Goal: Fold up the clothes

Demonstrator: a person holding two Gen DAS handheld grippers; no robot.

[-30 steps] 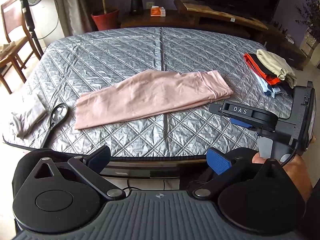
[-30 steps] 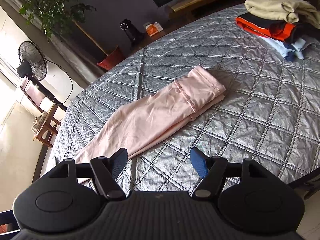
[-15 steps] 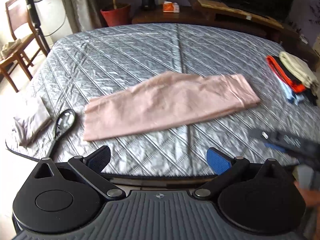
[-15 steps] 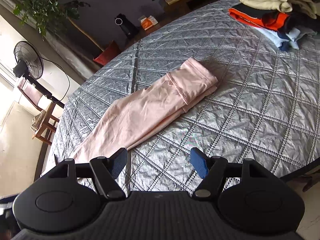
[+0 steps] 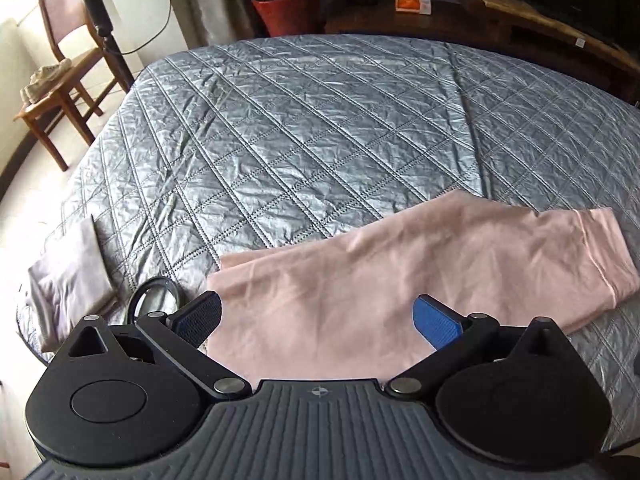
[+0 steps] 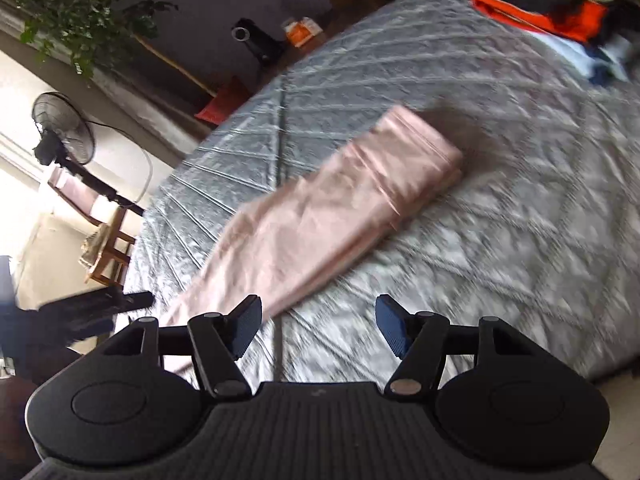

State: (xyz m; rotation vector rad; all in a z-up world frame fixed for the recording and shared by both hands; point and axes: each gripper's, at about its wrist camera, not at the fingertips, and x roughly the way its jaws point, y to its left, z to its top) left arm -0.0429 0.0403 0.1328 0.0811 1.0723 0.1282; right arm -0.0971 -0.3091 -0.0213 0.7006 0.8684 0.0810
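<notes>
The pink garment (image 5: 420, 276) lies folded into a long strip near the front edge of the quilted bed (image 5: 320, 120), with wide bare quilt beyond it. The left gripper (image 5: 316, 320) hovers over its left end, jaws open; the right gripper (image 6: 318, 326) is open too, holding nothing.

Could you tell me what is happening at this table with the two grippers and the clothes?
A person is working on folding clothes with a handheld gripper in each hand. A pink garment, folded into a long strip, lies flat on the quilted silver table cover. The left gripper hangs open over the strip's near left end, and the right gripper is open too, pointing towards the strip; neither holds anything. A pile of other clothes sits at the far right, and a small grey cloth lies at the left edge.
</notes>
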